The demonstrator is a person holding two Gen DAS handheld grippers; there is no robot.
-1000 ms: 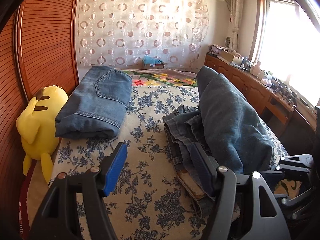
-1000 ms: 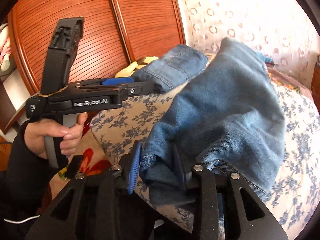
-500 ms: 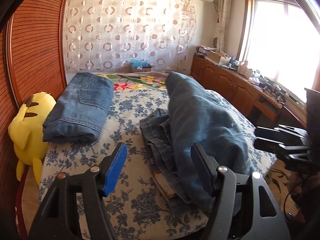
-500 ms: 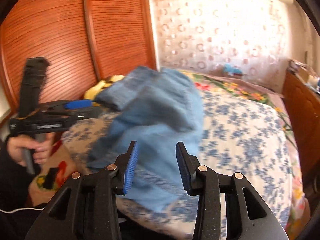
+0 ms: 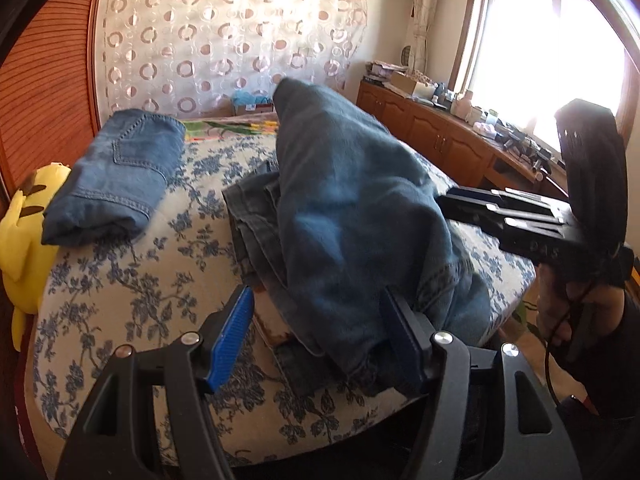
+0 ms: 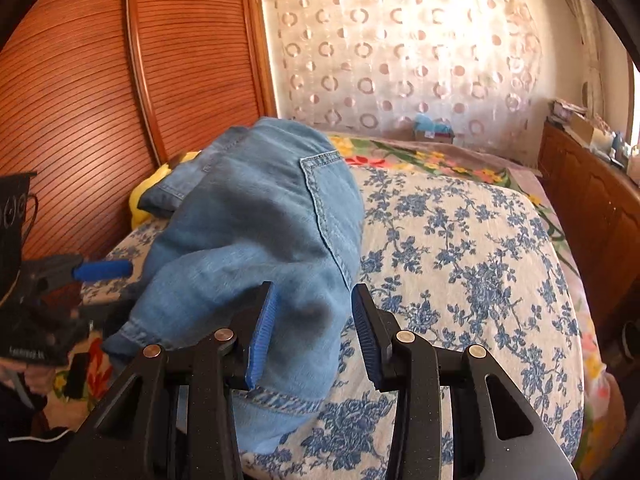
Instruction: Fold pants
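A pair of blue jeans (image 5: pixel 352 216) lies heaped on the floral bed (image 5: pixel 132 280), folded over a darker pair of jeans (image 5: pixel 256 216) beneath it. It also shows in the right wrist view (image 6: pixel 256 240), with a back pocket facing up. My left gripper (image 5: pixel 316 340) is open at the bed's near edge; the jeans' hem lies against its right finger. My right gripper (image 6: pixel 312 332) is open, with the jeans' near end lying between its jaws. The right gripper's body (image 5: pixel 540 224) shows at the right of the left wrist view.
A folded pair of jeans (image 5: pixel 116 176) lies at the bed's far left. A yellow plush toy (image 5: pixel 24 236) sits against the wooden slatted wardrobe (image 6: pixel 100 92). A wooden cabinet (image 5: pixel 448 140) with clutter runs under the window on the right. A patterned curtain hangs behind.
My right gripper opened and let go of the jeans, then drew back to the bed's edge. The jeans settled onto the pile. My left gripper stayed open and shifted left.
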